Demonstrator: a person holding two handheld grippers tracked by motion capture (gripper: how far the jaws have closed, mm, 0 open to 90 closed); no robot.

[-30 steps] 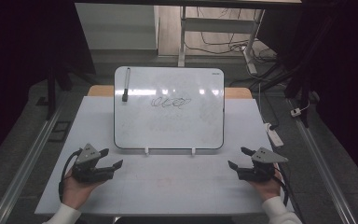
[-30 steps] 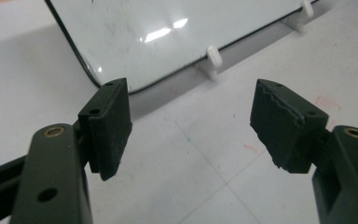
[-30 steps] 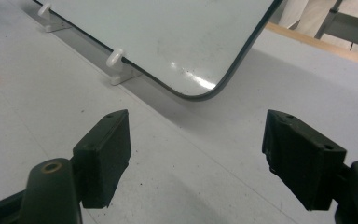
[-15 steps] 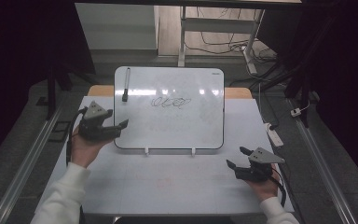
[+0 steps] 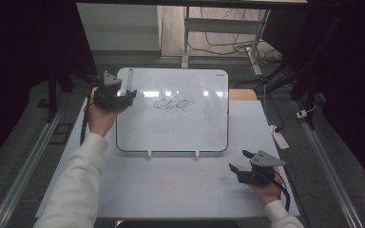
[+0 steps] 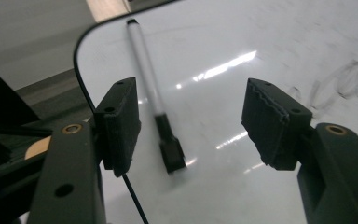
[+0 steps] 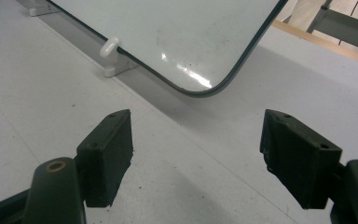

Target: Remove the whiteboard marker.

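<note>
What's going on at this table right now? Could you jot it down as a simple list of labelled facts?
Surface: pale table
Main object: whiteboard lying on the table, a dark scribble in its upper middle
Pen: marker lying on the board near its far left corner
Left gripper: jaws open, over the marker, not touching it
Right gripper: jaws open, empty, near the board's near right corner
Board supports: small white clips under the near edge

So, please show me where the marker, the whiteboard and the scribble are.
marker (image 6: 149, 88): left gripper view, its white barrel.
whiteboard (image 5: 171, 133): high view, bare surface.
scribble (image 5: 173, 104): high view, middle of the ink.
</note>
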